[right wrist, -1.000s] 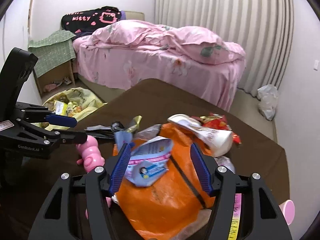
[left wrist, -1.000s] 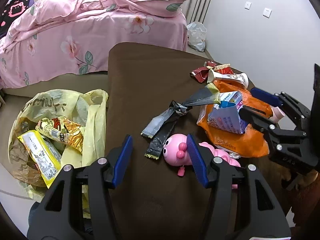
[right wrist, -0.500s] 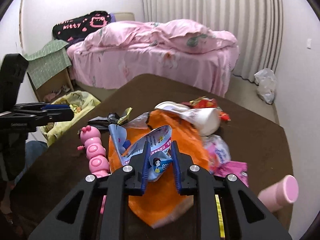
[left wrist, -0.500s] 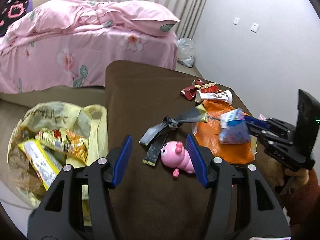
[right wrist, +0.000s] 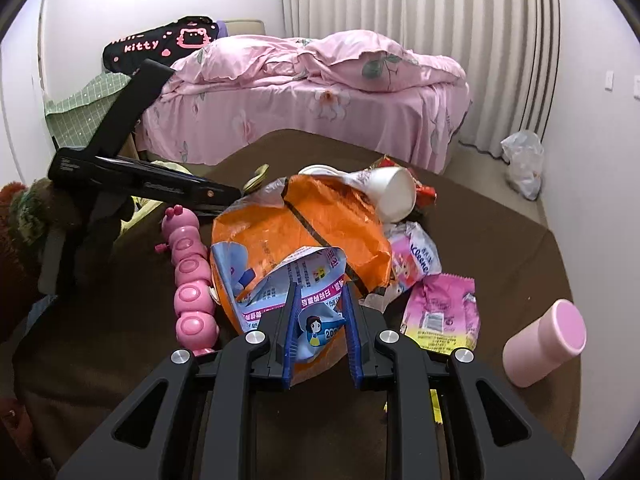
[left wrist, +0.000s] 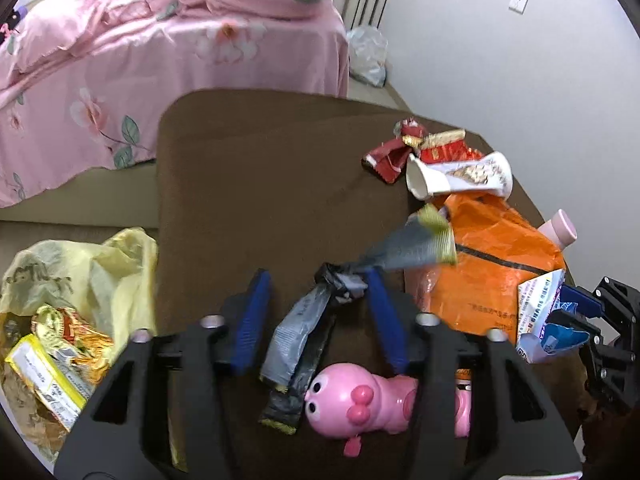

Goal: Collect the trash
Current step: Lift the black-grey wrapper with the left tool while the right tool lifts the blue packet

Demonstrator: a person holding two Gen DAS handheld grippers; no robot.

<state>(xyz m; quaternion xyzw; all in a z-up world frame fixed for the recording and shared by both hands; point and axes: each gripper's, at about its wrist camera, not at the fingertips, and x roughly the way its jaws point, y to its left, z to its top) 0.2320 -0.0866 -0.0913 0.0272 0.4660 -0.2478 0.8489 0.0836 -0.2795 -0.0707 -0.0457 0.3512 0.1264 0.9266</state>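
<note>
Clearly "Kleenex" tissue pack [right wrist: 416, 258], "kitty" cushion [right wrist: 160, 42]

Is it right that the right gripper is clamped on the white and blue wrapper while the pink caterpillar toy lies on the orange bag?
Not quite. The right gripper is clamped on the white and blue wrapper, but the pink caterpillar toy lies on the brown table cover, beside the orange bag, not on it. The right wrist view shows this.

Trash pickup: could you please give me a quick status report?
Right hand-held gripper shut on blue-white wrapper. Left hand-held gripper closing around grey wrapper, not yet pinched. Pink toy beside it; yellow bag waits left.
</note>
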